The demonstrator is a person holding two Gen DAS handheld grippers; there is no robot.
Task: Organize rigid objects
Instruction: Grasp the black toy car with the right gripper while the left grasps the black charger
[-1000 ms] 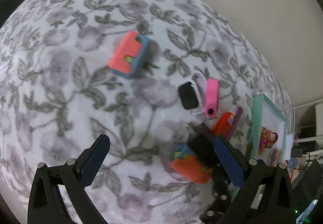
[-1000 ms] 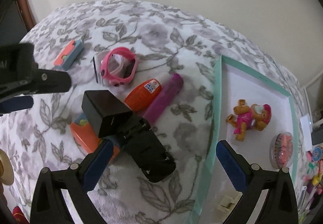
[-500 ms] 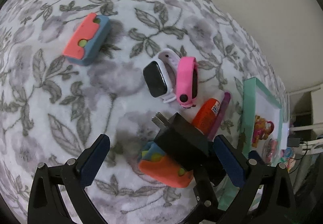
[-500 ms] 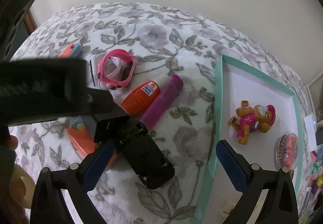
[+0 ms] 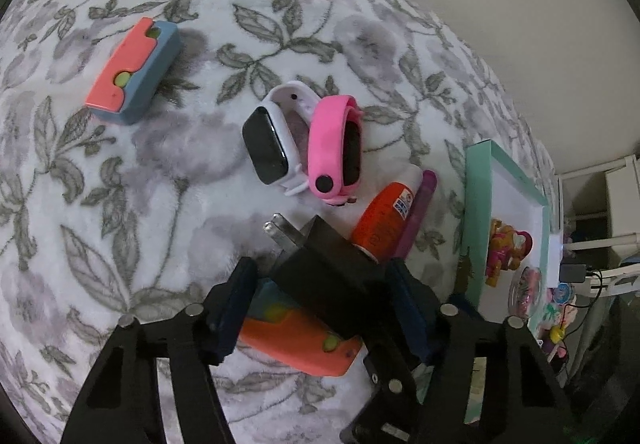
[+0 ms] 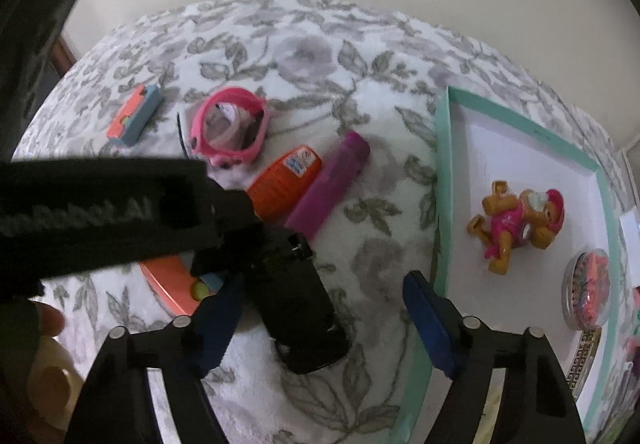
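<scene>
My left gripper (image 5: 320, 304) has its jaws narrowed around a black plug adapter (image 5: 328, 276) that lies on an orange block (image 5: 296, 344); the right pad touches it, a gap shows on the left. My right gripper (image 6: 320, 308) is open over a black device (image 6: 296, 308). A white watch (image 5: 272, 143), a pink watch (image 5: 336, 151), an orange bottle (image 5: 380, 219), a purple tube (image 6: 328, 183) and a coral-and-blue block (image 5: 132, 71) lie on the floral blanket.
A teal-rimmed white tray (image 6: 440, 179) at the right holds a pink dog toy (image 6: 516, 224) and a round clear case (image 6: 588, 288). The left gripper's body (image 6: 100, 203) crosses the right wrist view. A wall lies behind the blanket.
My left gripper moved right and down over the black adapter and its jaws narrowed around it. The right gripper held nearly still and stays open.
</scene>
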